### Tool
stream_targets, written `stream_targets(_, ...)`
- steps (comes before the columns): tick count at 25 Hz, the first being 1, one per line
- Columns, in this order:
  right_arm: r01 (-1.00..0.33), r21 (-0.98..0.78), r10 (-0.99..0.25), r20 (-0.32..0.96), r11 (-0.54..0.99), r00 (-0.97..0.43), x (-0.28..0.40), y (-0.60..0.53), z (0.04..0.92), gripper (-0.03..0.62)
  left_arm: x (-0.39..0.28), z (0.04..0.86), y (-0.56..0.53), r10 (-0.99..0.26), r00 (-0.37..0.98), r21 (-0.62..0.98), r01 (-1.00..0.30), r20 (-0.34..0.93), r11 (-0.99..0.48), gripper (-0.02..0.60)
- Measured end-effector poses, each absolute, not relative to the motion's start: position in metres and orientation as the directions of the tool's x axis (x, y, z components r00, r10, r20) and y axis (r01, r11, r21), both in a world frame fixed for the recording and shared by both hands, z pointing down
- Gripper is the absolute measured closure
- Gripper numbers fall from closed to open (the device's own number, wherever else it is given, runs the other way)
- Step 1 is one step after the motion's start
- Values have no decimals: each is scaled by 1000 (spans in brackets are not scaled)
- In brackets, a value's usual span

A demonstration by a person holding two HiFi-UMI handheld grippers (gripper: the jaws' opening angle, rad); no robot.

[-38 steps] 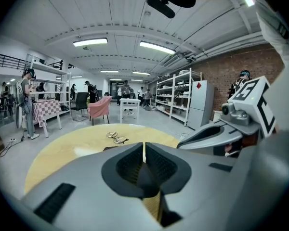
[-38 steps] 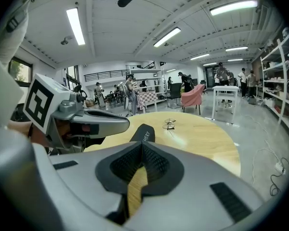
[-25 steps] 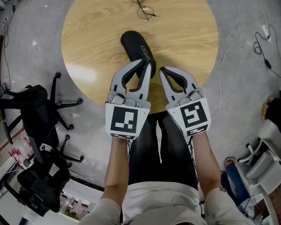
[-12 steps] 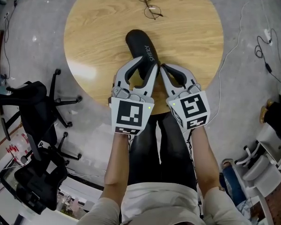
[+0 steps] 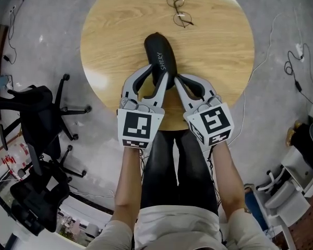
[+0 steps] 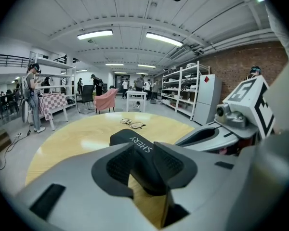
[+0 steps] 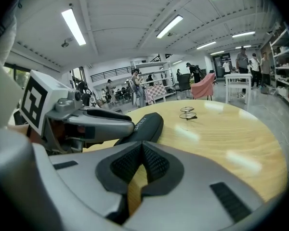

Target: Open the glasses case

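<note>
A black glasses case (image 5: 159,53) lies shut on the round wooden table (image 5: 214,46), its near end toward me. My left gripper (image 5: 157,76) straddles that near end. Its jaws have just been opening, and in the left gripper view the case (image 6: 135,141) fills the gap between the pads (image 6: 116,165), touching both. My right gripper (image 5: 176,78) sits just right of the case, shut, with nothing between its pads (image 7: 156,162); the case (image 7: 144,124) lies to its left there. Wire-rimmed glasses (image 5: 179,12) rest at the table's far side.
A black office chair (image 5: 36,119) stands on the floor left of the table. Cables (image 5: 297,61) trail over the floor at the right. The person's legs are under the near table edge. The gripper views show people and shelves far behind.
The left jaws, closed at the case's near end a second ago, now stand spread around it. Both grippers have edged forward over the table. The right gripper stays shut.
</note>
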State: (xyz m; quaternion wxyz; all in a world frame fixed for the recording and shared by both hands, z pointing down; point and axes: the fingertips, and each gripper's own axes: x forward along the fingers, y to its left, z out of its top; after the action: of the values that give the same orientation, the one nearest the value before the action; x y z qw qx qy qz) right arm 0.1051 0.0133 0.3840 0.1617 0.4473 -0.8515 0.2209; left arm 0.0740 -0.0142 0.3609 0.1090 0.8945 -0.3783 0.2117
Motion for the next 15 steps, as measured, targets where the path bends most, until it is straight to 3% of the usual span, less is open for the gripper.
stream_targets(15,-731,-275,-595,439,624,-673,37,4,378,572,28,353,-34,-681,610,109,-772,405,-626,446)
